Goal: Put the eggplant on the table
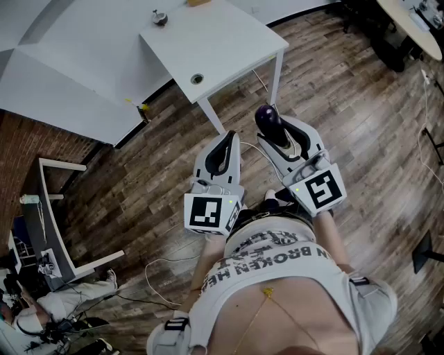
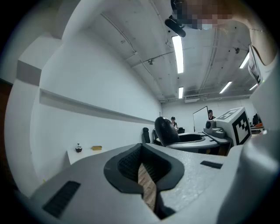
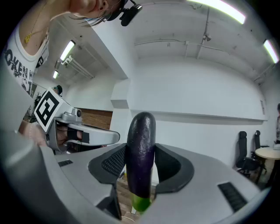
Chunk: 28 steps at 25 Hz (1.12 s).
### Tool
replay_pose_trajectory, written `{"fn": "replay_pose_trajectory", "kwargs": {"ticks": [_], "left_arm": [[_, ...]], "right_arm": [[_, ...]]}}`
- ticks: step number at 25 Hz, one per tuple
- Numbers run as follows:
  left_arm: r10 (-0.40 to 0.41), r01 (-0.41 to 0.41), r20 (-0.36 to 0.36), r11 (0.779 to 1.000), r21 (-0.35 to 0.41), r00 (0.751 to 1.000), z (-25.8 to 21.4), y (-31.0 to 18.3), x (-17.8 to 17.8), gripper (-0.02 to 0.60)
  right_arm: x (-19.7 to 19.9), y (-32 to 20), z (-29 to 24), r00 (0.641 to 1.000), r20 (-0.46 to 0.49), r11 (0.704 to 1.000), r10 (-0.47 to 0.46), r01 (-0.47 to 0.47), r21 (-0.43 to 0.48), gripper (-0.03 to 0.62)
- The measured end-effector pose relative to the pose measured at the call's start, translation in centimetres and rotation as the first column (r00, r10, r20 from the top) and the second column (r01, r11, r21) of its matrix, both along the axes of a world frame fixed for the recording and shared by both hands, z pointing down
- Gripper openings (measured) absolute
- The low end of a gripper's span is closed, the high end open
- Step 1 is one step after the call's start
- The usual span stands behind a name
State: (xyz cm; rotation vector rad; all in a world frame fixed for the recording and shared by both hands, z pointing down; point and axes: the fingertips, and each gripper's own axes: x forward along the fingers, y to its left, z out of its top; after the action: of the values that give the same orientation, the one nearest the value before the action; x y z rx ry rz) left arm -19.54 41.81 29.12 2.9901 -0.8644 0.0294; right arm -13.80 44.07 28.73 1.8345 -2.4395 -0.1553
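A dark purple eggplant (image 1: 267, 119) with a green stem end stands upright between the jaws of my right gripper (image 1: 272, 130), which is shut on it above the wooden floor. In the right gripper view the eggplant (image 3: 141, 148) fills the gap between the black pads of that gripper (image 3: 140, 175). The left gripper (image 1: 223, 144) hangs beside it to the left, shut with nothing held; its own view shows that gripper (image 2: 146, 186) with only a thin slit between the pads and the eggplant (image 2: 165, 130) off to the right. The white table (image 1: 229, 52) stands just ahead of both grippers.
A small dark round object (image 1: 159, 17) and a yellow block (image 1: 198, 3) sit at the table's far edge, and a cable hole (image 1: 197, 79) lies near its front corner. A white wall lies to the left, a white rack (image 1: 59, 208) at lower left, cables on the floor.
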Motion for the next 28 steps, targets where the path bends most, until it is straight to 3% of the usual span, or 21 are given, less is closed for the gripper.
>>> {"fn": "replay_pose_trajectory", "kwargs": {"ticks": [8,16,22,28], "left_arm": [[0.011,-0.011,-0.005,1.0,-0.014,1.0,0.4,1.4,1.6,-0.002],[-0.046,0.046,0.0,0.998,-0.053,0.999,2.2,2.4,2.7,-0.002],[-0.077,0.078,0.011,0.994,-0.074,0.997,2.8,0.7,3.0,-0.002],[-0.05,0.051,0.012,0.996,-0.075,0.999,3.1,-2.2,3.9,-0.002]], "right_arm": [[1.9,1.3,0.5,0.998,0.055,1.0,0.003,-0.003,-0.009,0.198],[2.3,2.1,1.9,0.996,0.041,0.996,-0.084,0.086,-0.039,0.196],[3.0,1.0,2.2,0.995,0.026,0.994,-0.096,0.097,-0.046,0.198],[3.9,-1.8,2.9,0.997,0.048,0.996,-0.058,0.061,-0.067,0.197]]}}
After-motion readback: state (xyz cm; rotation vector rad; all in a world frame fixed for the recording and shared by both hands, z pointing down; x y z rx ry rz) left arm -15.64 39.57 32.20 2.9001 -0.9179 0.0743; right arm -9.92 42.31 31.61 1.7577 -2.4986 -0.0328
